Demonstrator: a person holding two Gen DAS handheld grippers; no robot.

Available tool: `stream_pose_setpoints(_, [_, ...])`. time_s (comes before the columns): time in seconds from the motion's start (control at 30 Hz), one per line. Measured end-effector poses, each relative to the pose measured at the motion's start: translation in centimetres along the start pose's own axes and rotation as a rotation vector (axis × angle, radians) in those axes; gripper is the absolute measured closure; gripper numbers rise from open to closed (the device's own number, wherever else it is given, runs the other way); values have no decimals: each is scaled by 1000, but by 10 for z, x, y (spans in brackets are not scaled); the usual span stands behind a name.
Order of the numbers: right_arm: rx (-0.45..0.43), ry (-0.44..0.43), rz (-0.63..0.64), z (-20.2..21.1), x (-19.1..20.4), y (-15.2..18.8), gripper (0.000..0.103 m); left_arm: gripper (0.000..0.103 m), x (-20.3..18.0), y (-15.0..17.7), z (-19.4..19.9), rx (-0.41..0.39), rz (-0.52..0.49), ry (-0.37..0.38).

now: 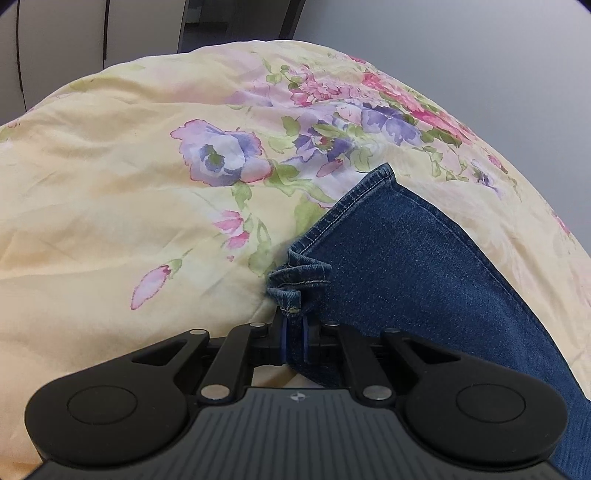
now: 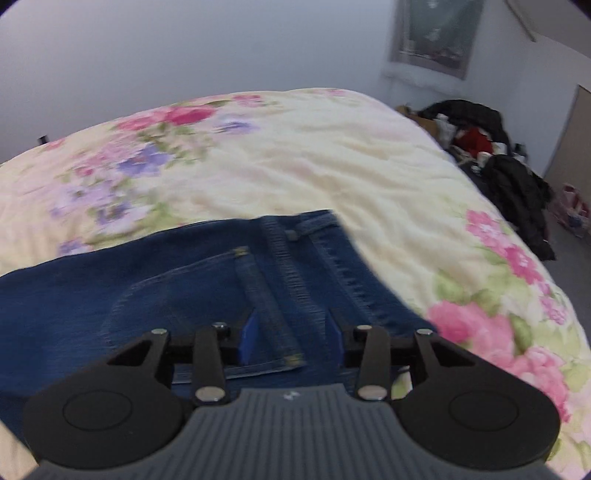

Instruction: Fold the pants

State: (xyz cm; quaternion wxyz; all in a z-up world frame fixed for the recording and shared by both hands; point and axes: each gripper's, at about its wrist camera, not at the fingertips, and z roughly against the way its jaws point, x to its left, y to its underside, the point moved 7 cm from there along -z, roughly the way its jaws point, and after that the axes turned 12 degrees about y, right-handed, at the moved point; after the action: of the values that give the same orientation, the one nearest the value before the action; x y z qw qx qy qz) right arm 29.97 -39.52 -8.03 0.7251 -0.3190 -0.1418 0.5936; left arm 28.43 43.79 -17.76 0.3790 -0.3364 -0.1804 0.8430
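Observation:
Dark blue jeans [image 1: 399, 266] lie on a floral yellow bedspread [image 1: 110, 184]. In the left wrist view my left gripper [image 1: 293, 341] is shut on a bunched leg hem of the jeans; the leg runs off to the lower right. In the right wrist view the waistband and pocket end of the jeans [image 2: 166, 288] lies flat on the bedspread [image 2: 295, 166]. My right gripper [image 2: 291, 338] is open, its blue pads either side of the waistband and a belt loop. The view is motion-blurred.
A pile of dark and red clothes [image 2: 491, 155] sits beyond the bed's right edge. A grey wall [image 2: 184, 44] stands behind the bed, with a picture [image 2: 436, 33] at the upper right. Cupboard doors [image 1: 55, 37] show at the far left.

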Motion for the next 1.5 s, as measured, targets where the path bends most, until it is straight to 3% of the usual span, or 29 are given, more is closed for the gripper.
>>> stream_pose_setpoints(0.13, [47,-168,144,7,111,4,66,95,-1,-1,-1,18,-20,8])
stream_pose_setpoints(0.23, [54,-244,268,7,201,12,68,92,-1,0,0,23,-37,27])
stream_pose_setpoints(0.33, [72,-228,339,-12,264,14,69,85,3,0,1,27,-14,56])
stream_pose_setpoints(0.43, [58,-165,356,-41,298,1,69,82,7,0,1,30,1,89])
stream_pose_setpoints(0.6, [87,-139,232,-77,309,-38,69,81,8,0,-1,33,1,115])
stream_pose_setpoints(0.73, [109,-130,194,-96,315,-50,68,77,8,-1,1,30,-3,120])
stream_pose_setpoints(0.83, [113,-138,156,-99,312,-51,68,53,2,-3,12,0,-28,117])
stream_pose_setpoints(1.0, [81,-163,147,-70,299,-55,69,47,-33,-6,45,-66,-224,43])
stream_pose_setpoints(1.1, [68,-207,159,-40,285,-46,69,47,-63,-6,69,-104,-355,50])
stream_pose_setpoints(1.2, [61,-250,196,-19,279,-32,69,52,-110,4,80,-62,-489,161])
stream_pose_setpoints(1.3, [71,-310,199,-7,289,-19,85,61,-161,32,71,37,-587,271])
stream_pose_setpoints(1.33, [74,-339,202,-2,298,-15,92,62,-178,44,65,68,-615,308])
stream_pose_setpoints(1.5, [58,-452,285,16,362,3,92,67,-241,108,13,207,-700,411])
